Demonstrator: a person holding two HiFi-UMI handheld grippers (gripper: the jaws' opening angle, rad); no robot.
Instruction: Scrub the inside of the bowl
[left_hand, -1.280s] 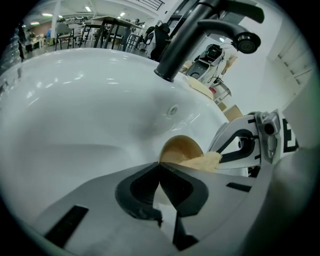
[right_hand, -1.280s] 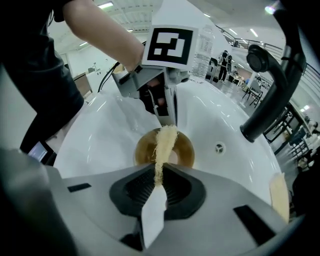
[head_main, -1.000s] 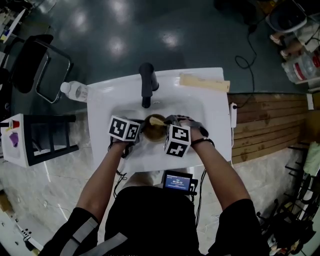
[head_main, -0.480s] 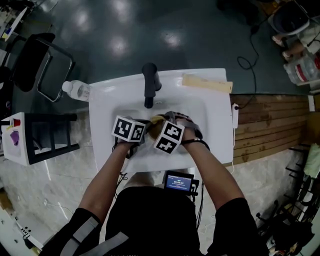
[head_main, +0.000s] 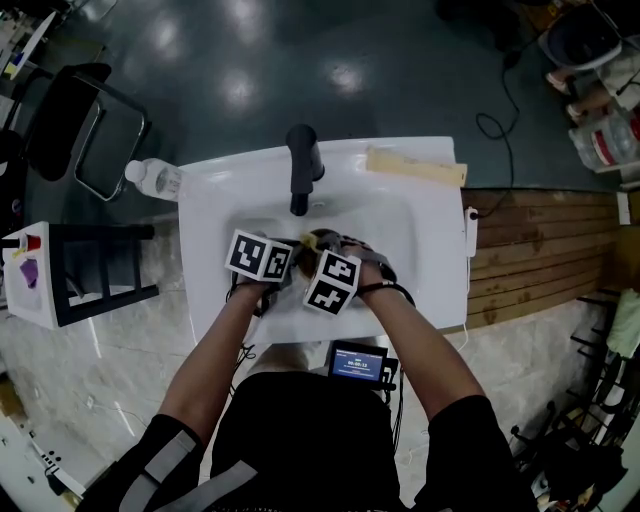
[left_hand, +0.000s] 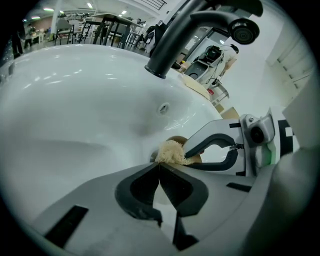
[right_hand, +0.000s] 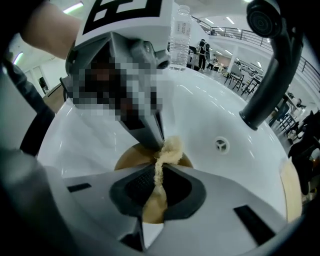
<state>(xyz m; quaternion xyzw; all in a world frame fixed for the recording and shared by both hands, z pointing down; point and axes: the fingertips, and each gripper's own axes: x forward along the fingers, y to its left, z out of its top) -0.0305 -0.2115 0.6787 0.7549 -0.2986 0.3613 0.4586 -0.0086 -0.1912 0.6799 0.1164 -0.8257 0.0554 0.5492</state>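
Observation:
A brown bowl (right_hand: 129, 157) sits in the white sink basin (head_main: 420, 230), mostly hidden in the head view between the two marker cubes. My left gripper (left_hand: 159, 164) is shut, its tips pinching the bowl's rim; the right gripper view shows it reaching down to that rim. My right gripper (right_hand: 159, 171) is shut on a tan fibrous scrubber (right_hand: 170, 150), which runs between its jaws and fluffs out over the bowl's inside. From the left gripper view the scrubber (left_hand: 171, 152) shows just past my left tips, with the right gripper (left_hand: 189, 150) pressed against it.
A black faucet (head_main: 300, 165) arches over the back of the basin, with a round drain hole (right_hand: 220, 145) beneath it. A clear water bottle (head_main: 150, 178) lies at the sink's left rim and a tan board (head_main: 415, 165) at its back right. A black chair (head_main: 85, 135) stands left.
My right gripper has slid left across the bowl toward the left gripper, scrubber still in it. The left gripper has shifted slightly right and kept its hold.

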